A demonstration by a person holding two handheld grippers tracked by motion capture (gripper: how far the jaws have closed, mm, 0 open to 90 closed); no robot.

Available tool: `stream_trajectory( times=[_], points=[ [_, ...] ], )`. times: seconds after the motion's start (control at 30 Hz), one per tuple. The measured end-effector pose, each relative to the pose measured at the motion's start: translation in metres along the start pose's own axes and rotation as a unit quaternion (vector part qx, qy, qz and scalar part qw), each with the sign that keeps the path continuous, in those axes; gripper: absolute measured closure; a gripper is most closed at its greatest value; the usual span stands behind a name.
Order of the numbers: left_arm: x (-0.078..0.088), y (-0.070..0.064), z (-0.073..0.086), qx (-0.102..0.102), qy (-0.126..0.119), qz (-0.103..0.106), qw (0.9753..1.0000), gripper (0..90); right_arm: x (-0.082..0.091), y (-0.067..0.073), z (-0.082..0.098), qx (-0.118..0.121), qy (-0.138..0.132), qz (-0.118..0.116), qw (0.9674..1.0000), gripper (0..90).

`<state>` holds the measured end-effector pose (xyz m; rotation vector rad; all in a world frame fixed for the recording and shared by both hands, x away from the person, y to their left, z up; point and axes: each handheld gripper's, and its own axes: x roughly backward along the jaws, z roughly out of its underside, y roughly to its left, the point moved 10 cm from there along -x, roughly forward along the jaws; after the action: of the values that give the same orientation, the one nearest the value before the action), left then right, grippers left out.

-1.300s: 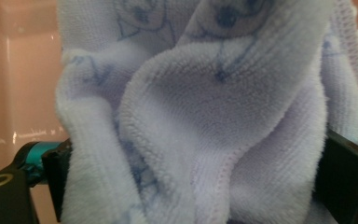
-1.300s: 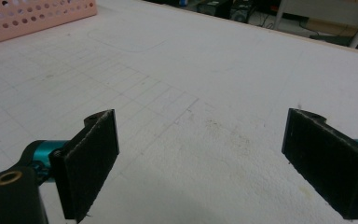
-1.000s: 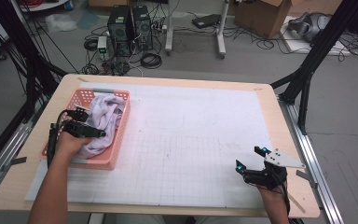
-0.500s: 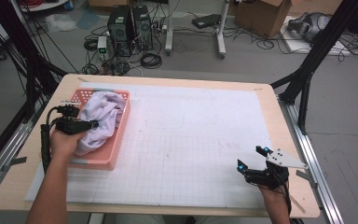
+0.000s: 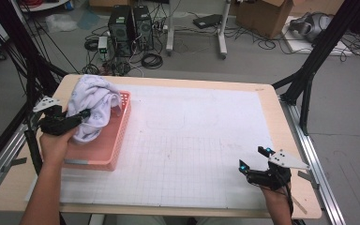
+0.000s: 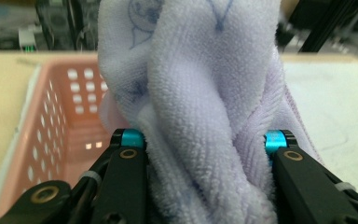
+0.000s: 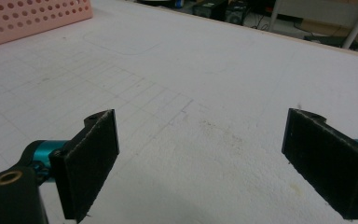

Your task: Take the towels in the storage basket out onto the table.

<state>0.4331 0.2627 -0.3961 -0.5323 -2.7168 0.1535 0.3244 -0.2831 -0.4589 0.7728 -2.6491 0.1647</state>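
Left gripper (image 5: 82, 114) clamped on a thick bunched fold of the lilac terry towel (image 5: 93, 105), jaws having just closed onto it, cloth packed between both pads (image 6: 137, 154); towel half lifted, upper bulk above the gripper, lower tail trailing inside the pink perforated basket (image 5: 108, 154) directly beneath. Best to raise straight up until the tail clears the basket rim beside the gripper, then carry sideways toward the white gridded mat (image 5: 192, 140); worth keeping the grip deep, since a loose fold could slip. Right gripper (image 5: 255, 161) spread wide with nothing between the pads (image 7: 91, 163), low over the mat's near corner, well apart from the basket; broad bare mat between the two grippers; table edge (image 5: 304, 213) just behind the right gripper.
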Motion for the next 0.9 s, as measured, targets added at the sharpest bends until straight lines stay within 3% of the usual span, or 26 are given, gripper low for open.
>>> stream_trajectory(
  times=[0.07,0.13,0.2,0.23,0.4,0.47,0.53,0.57,0.6,0.73,0.9],
  points=[
    [0.002,-0.001,-0.003,-0.002,-0.009,0.002,1.0000,64.4,0.000,0.000,0.000,0.000,0.000,0.000,1.0000,9.3],
    [0.009,-0.003,-0.010,-0.004,-0.037,0.010,0.9993,64.3,-0.001,0.001,0.000,0.001,0.000,-0.001,1.0000,9.3],
    [0.018,-0.008,-0.017,-0.020,-0.068,0.018,0.9973,64.2,-0.001,0.001,0.000,0.001,0.002,-0.001,1.0000,9.3],
    [0.018,-0.008,-0.017,-0.020,-0.068,0.018,0.9973,64.2,-0.001,0.001,0.000,0.002,0.001,-0.002,1.0000,9.3],
    [0.031,-0.023,-0.027,-0.054,-0.106,0.054,0.9914,64.1,-0.001,0.001,0.000,0.003,0.001,-0.001,1.0000,9.3],
    [0.037,-0.031,-0.035,-0.060,-0.125,0.074,0.9875,64.1,-0.001,0.002,0.000,0.004,0.000,-0.002,1.0000,9.3],
    [0.038,-0.033,-0.037,-0.061,-0.129,0.078,0.9866,64.1,-0.001,0.002,0.000,0.003,0.001,-0.002,1.0000,9.3],
    [0.042,-0.039,-0.043,-0.068,-0.138,0.088,0.9842,64.1,-0.001,0.002,0.000,0.004,0.001,-0.002,1.0000,9.3],
    [0.042,-0.039,-0.043,-0.068,-0.138,0.088,0.9842,64.1,-0.002,0.002,0.000,0.006,0.002,-0.002,1.0000,9.3],
    [0.048,-0.050,-0.053,-0.077,-0.151,0.107,0.9797,64.1,-0.002,0.003,0.000,0.003,0.002,-0.002,1.0000,9.3],
    [0.054,-0.074,-0.062,-0.088,-0.165,0.152,0.9704,64.1,-0.002,0.002,0.000,0.004,0.003,-0.001,1.0000,9.3]
  ],
)
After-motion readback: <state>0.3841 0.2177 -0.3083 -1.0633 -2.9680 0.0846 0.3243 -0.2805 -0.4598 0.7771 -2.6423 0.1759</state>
